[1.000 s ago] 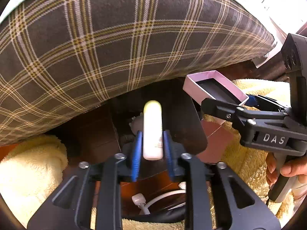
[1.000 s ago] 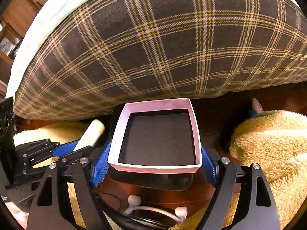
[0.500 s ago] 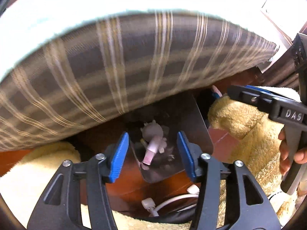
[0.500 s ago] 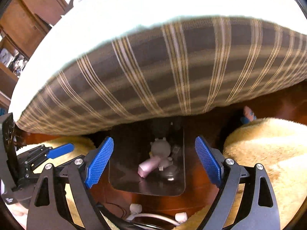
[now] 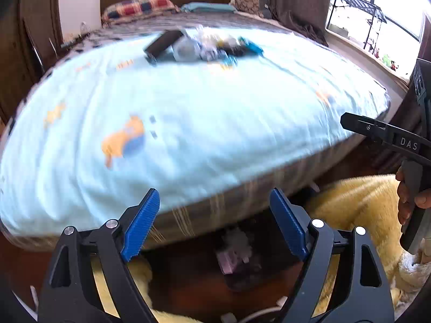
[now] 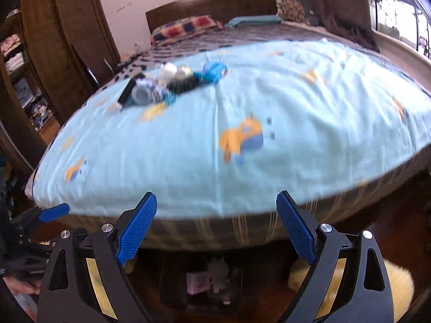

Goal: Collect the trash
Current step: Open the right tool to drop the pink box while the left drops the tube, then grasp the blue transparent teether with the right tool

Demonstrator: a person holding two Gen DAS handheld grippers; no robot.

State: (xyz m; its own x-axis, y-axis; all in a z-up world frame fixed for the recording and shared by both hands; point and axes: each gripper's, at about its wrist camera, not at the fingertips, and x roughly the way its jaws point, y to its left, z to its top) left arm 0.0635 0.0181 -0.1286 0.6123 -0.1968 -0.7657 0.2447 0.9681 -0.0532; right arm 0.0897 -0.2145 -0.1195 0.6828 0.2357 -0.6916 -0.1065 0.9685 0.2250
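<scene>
Left wrist view shows the left gripper (image 5: 215,226) with its blue pads spread wide and nothing between them; its jaws have just been opening. A second ago they were clamped on a pale yellow tube, which is no longer held. Below the jaws, in the dark trash bin (image 5: 237,266) on the wooden floor at the foot of the bed, a pink piece (image 5: 227,261) and some whitish scraps lie blurred; the tube itself cannot be picked out there.

From the right wrist, the right gripper (image 6: 216,226) also stands wide apart and empty, its jaws having just opened a little further. The pink-rimmed box it carried a second ago is gone from between the pads, and a pink shape (image 6: 196,282) sits in the bin beneath.

Both views now look over the light blue bedspread (image 5: 188,113), where before the plaid side of the mattress filled the frame. A pile of leftover trash (image 5: 204,47) lies near the middle of the bed, well apart from both grippers. Yellow fleece (image 5: 358,204) lies on the floor to the right of the bin. At the right edge a hand (image 5: 412,202) grips the other tool's handle.
</scene>
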